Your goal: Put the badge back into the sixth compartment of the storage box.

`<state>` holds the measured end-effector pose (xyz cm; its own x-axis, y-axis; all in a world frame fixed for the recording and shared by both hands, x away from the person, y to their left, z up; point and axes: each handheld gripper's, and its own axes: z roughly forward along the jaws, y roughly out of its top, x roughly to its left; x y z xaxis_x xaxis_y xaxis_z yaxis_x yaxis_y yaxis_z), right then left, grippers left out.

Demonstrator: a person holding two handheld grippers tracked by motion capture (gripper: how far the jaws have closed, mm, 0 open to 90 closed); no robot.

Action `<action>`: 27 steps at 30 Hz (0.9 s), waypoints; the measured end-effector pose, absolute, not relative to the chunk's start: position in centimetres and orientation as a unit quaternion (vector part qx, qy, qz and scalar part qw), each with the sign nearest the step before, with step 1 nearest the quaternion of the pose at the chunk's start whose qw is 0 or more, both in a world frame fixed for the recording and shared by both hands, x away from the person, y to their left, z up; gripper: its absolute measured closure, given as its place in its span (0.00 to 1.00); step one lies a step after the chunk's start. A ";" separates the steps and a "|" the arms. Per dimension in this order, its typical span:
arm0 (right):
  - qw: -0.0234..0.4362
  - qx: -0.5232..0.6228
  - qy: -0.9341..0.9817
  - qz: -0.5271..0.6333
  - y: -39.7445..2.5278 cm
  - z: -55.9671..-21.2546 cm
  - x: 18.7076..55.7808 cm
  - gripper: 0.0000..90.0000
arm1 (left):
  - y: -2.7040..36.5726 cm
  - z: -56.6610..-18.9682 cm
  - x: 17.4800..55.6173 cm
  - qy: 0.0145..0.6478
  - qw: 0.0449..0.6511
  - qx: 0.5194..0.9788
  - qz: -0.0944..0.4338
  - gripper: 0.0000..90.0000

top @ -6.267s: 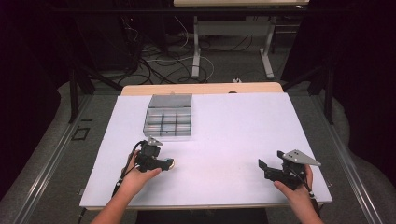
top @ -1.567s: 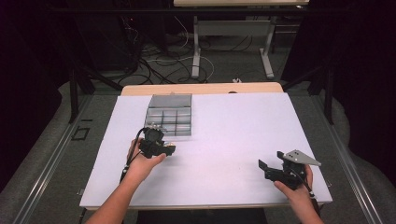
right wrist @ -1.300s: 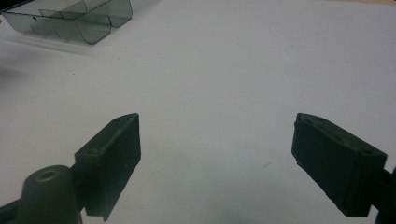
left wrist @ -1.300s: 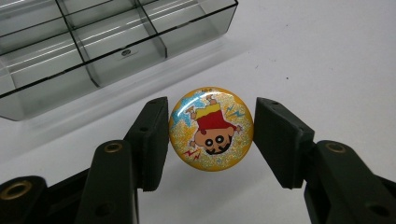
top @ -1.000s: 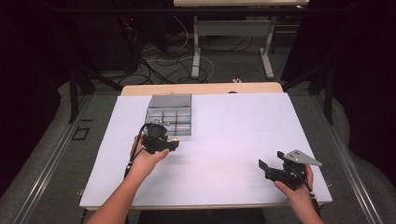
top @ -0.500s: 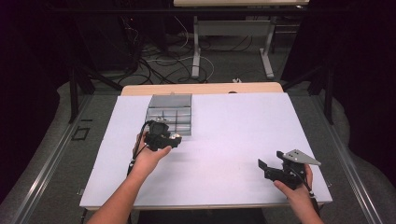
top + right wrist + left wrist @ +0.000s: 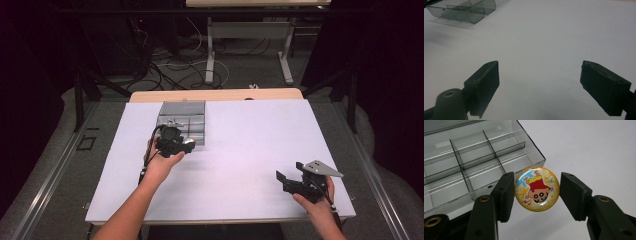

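Observation:
My left gripper is shut on a round yellow badge with a cartoon figure on it, gripped by its edges. The badge hangs just above the table, beside the near corner of a clear grey compartment box. In the high view the left gripper sits at the front edge of that box, left of centre. My right gripper rests near the table's front right, open, with nothing between its jaws.
The box has several empty compartments and its lid is open toward the far side. It also appears far off in the right gripper view. The white table top stretches between the two grippers. Table legs and cables lie beyond the far edge.
My left gripper has carried the badge forward from the front left of the table to the box's near edge. The right gripper has stayed put.

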<state>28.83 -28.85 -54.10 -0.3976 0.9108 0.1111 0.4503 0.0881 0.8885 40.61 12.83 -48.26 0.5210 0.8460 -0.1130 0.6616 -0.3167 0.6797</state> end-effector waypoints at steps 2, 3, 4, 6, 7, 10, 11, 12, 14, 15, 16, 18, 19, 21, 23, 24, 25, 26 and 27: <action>0.247 0.491 0.694 0.464 -28.8 -54.1 28.8 0.17 | 12.9 -48.2 40.8 0.472 0.348 0.799 0.132 0.52; 0.248 0.491 0.694 0.464 -28.8 -54.1 28.8 0.17 | 12.8 -48.1 40.9 0.477 0.351 0.795 0.133 0.52; 0.248 0.491 0.697 0.460 -28.8 -54.0 28.8 0.17 | 12.8 -48.1 41.0 0.478 0.354 0.792 0.134 0.52; 0.248 0.490 0.697 0.461 -28.8 -54.1 28.8 0.17 | 12.8 -48.1 41.2 0.479 0.356 0.791 0.134 0.52; 0.248 0.490 0.697 0.461 -28.8 -54.1 28.8 0.17 | 12.8 -48.1 41.2 0.481 0.357 0.789 0.133 0.52; 0.248 0.490 0.697 0.461 -28.8 -54.0 28.8 0.17 | 12.7 -48.1 41.5 0.483 0.361 0.786 0.135 0.52; 0.248 0.490 0.697 0.461 -28.8 -54.0 28.8 0.17 | 12.7 -48.1 41.6 0.482 0.361 0.787 0.136 0.52; 0.248 0.490 0.697 0.461 -28.8 -54.0 28.8 0.17 | 12.6 -48.1 41.7 0.484 0.362 0.785 0.137 0.52; 0.246 0.492 0.696 0.461 -28.8 -54.0 28.8 0.17 | 12.5 -48.1 41.9 0.485 0.360 0.785 0.138 0.52; 0.246 0.490 0.697 0.461 -28.8 -54.0 28.8 0.17 | 12.5 -48.2 42.1 0.481 0.363 0.785 0.140 0.52; 0.246 0.490 0.697 0.461 -28.9 -54.0 28.8 0.17 | 12.4 -48.2 42.1 0.486 0.363 0.783 0.139 0.52; 0.250 0.488 0.695 0.465 -28.9 -54.1 28.8 0.17 | 12.4 -48.3 42.3 0.490 0.364 0.780 0.138 0.52; 0.250 0.488 0.695 0.465 -28.9 -54.1 28.8 0.17 | 12.3 -48.3 42.5 0.488 0.364 0.781 0.140 0.52; 0.249 0.488 0.695 0.465 -28.9 -54.1 28.8 0.17 | 12.2 -48.3 42.6 0.490 0.364 0.779 0.141 0.52; 0.247 0.489 0.695 0.465 -28.8 -54.1 28.8 0.17 | 12.2 -48.4 42.8 0.492 0.366 0.777 0.143 0.52; 0.246 0.490 0.698 0.461 -28.9 -54.0 28.7 0.17 | 12.1 -48.4 42.8 0.492 0.368 0.776 0.144 0.52; 0.246 0.491 0.697 0.461 -28.8 -54.0 28.7 0.17 | 12.1 -48.4 42.9 0.493 0.366 0.776 0.145 0.52; 0.248 0.488 0.696 0.465 -28.8 -54.1 28.8 0.17 | 12.1 -48.4 43.0 0.493 0.367 0.775 0.146 0.52; 0.248 0.488 0.696 0.465 -28.8 -54.1 28.8 0.17 | 12.1 -48.4 43.1 0.495 0.368 0.774 0.147 0.52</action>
